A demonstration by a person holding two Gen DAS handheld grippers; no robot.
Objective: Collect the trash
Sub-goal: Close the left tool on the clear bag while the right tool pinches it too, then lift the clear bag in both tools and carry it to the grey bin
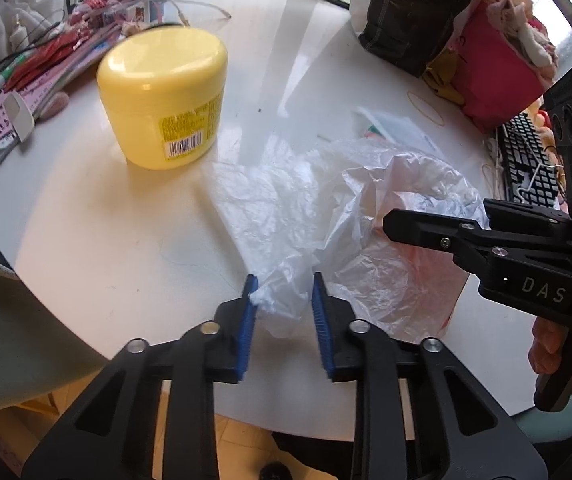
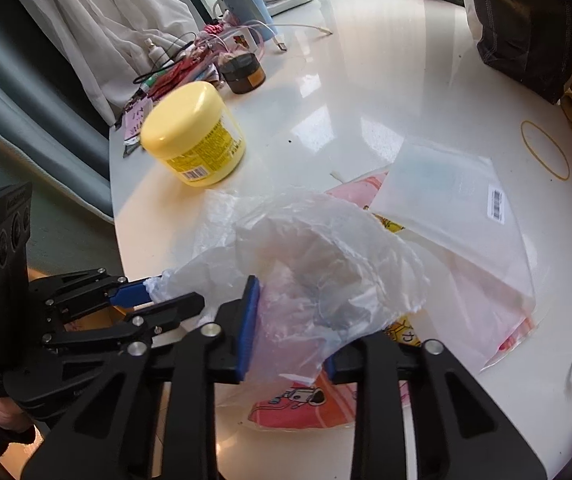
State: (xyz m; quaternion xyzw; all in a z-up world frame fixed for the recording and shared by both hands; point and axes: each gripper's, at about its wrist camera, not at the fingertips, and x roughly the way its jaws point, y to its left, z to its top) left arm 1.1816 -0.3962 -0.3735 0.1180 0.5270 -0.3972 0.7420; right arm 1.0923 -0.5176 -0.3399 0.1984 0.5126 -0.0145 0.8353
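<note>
with the crumpled plastic bag lying on the white surface and both the left gripper and right gripper spread around its folds, close each firmly on a thick bunch before lifting.

Left claw parted, low at near edge; right claw parted, reaching in from the right

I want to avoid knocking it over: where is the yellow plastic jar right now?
The yellow plastic jar stands upright on the white table, left of and beyond the crumpled clear plastic bag, beside the clutter at the table's left edge.
</note>
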